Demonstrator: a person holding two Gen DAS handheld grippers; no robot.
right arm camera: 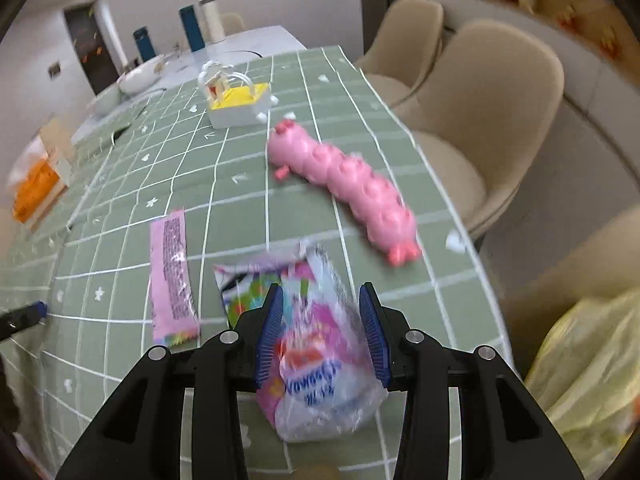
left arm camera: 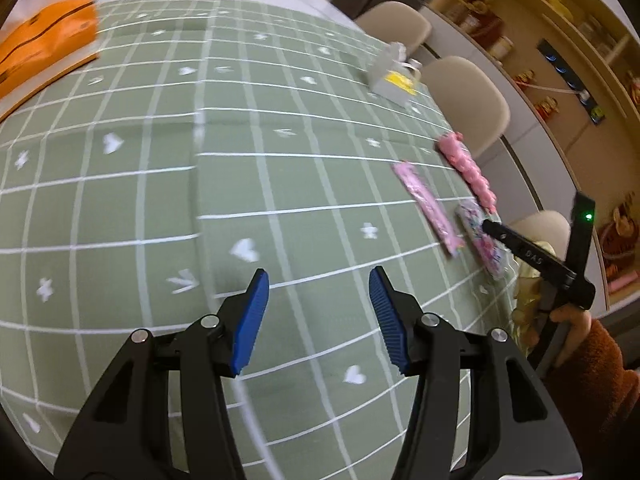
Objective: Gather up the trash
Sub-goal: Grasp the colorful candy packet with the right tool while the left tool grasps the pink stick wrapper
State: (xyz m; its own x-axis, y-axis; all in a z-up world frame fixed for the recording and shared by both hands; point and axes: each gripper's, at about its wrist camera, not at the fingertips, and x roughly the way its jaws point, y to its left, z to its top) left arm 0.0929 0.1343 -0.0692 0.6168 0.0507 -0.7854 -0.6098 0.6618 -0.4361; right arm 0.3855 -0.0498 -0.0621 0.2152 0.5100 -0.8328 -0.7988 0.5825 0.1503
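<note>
A crinkled colourful snack wrapper point(right arm camera: 316, 344) lies on the green checked tablecloth point(right arm camera: 224, 184), between the open blue-padded fingers of my right gripper point(right arm camera: 322, 304); the pads stand apart from it. A flat pink wrapper point(right arm camera: 172, 276) lies to its left. Both wrappers show in the left wrist view, the pink one point(left arm camera: 428, 208) and the colourful one point(left arm camera: 480, 240), at the right edge of the table. My left gripper point(left arm camera: 318, 284) is open and empty over bare cloth. The right gripper's black body point(left arm camera: 540, 260) reaches over the colourful wrapper there.
A pink caterpillar toy point(right arm camera: 348, 184) lies beyond the wrappers. A small white and yellow bag point(right arm camera: 238, 106) stands further back. An orange bag point(left arm camera: 44, 48) sits at far left, bowls point(right arm camera: 136, 78) behind. Beige chairs point(right arm camera: 492, 120) line the right edge. A yellow plastic bag point(right arm camera: 592, 368) hangs at right.
</note>
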